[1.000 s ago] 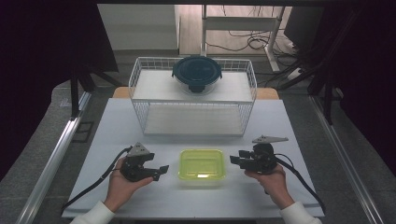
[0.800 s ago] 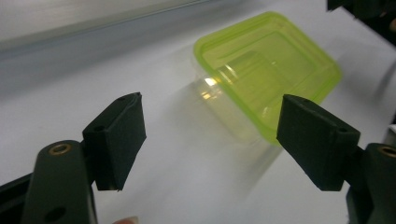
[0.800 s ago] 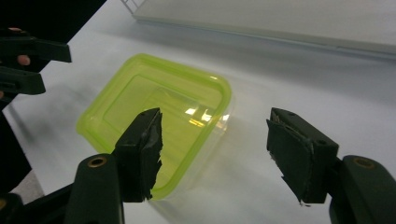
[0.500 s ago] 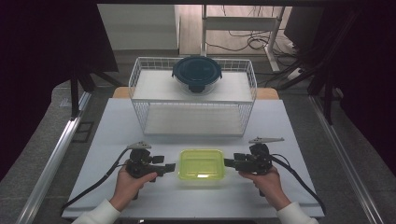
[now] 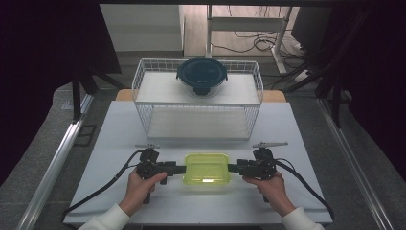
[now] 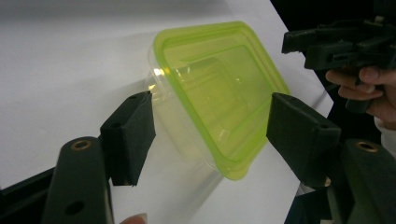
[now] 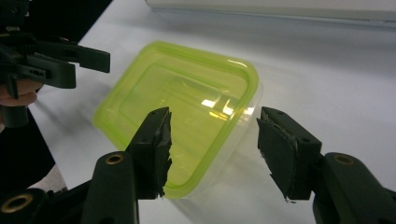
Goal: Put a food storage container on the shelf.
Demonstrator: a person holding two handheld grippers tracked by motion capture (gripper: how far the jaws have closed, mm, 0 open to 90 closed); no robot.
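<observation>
A clear container with a yellow-green lid [image 5: 207, 168] lies flat on the white table near the front edge. My left gripper [image 5: 179, 168] points at its left end, my right gripper [image 5: 234, 167] at its right end. In the left gripper view the container's [image 6: 219, 98] near end sits between the pads of the left gripper [image 6: 212, 135], with gaps on both sides. In the right gripper view a corner of the container [image 7: 187, 102] lies between the pads of the right gripper [image 7: 217, 151], not visibly pressed. Both pairs of jaws have just been closing and stand open.
A white wire rack [image 5: 198, 103] stands behind the container at mid table, with a dark blue lidded bowl [image 5: 201, 75] on its top shelf. Cables trail from both grippers toward the front corners. A metal rail [image 5: 57, 163] runs along the left side.
Both hands have moved inward to the container's two ends, and the left gripper has come down to the table. The jaws of both now flank the container.
</observation>
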